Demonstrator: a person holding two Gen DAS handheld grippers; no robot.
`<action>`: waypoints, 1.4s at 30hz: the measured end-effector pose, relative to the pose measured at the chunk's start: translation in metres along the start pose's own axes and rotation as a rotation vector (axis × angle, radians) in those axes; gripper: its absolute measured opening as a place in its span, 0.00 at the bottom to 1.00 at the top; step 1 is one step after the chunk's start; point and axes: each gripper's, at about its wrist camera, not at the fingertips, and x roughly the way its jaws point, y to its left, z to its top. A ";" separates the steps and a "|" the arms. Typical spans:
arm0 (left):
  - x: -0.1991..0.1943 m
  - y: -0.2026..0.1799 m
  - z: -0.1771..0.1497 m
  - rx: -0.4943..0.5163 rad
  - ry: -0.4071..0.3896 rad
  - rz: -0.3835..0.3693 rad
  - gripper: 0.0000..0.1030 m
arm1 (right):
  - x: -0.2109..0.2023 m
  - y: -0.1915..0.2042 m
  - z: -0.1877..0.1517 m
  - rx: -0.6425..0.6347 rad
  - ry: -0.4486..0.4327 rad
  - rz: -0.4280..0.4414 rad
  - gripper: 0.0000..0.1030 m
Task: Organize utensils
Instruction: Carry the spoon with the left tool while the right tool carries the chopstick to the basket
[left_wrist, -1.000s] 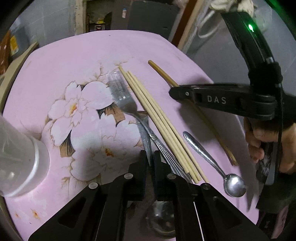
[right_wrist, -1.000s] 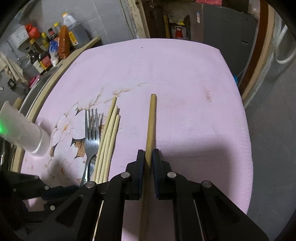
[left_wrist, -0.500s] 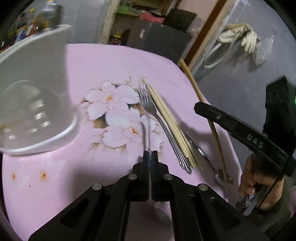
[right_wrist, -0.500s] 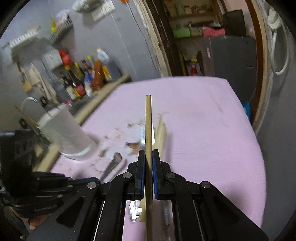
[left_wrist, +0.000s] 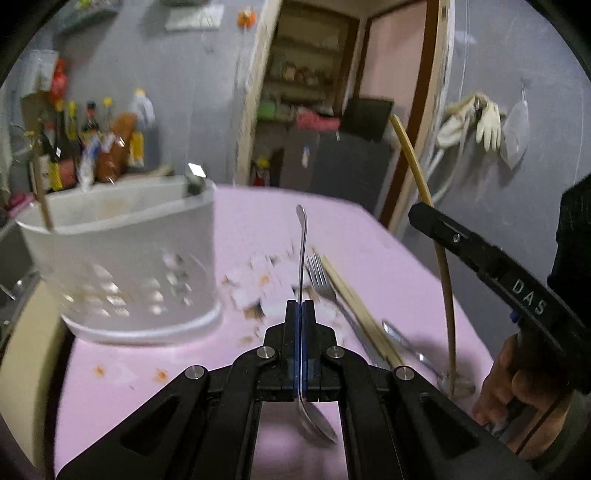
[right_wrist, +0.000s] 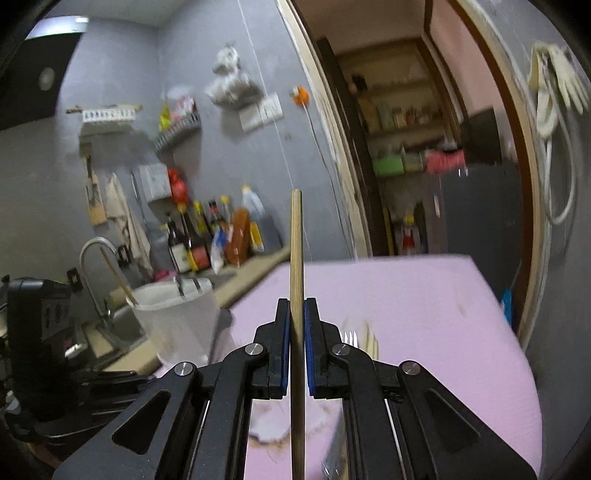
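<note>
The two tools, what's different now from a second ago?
Both have lifted their utensils off the pink tablecloth. The left tool was already shut on the metal spoon, which now stands up clear of the cloth. The right tool has raised its wooden stick the same way. The fork, the chopsticks and the second spoon lie where they were; the white holder stands in place.

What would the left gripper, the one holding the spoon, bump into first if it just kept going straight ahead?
Probably the pink tablecloth beyond the fork; the left gripper points slightly downward. The white holder sits left of that line, though depth is unclear.
</note>
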 end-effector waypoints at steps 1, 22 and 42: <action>-0.006 0.003 0.004 -0.001 -0.028 0.012 0.00 | -0.001 0.004 0.002 -0.008 -0.023 -0.004 0.05; -0.113 0.060 0.082 -0.034 -0.360 0.198 0.00 | 0.036 0.072 0.060 -0.013 -0.305 0.094 0.05; -0.180 0.152 0.131 -0.201 -0.537 0.361 0.00 | 0.092 0.120 0.092 -0.004 -0.391 0.199 0.05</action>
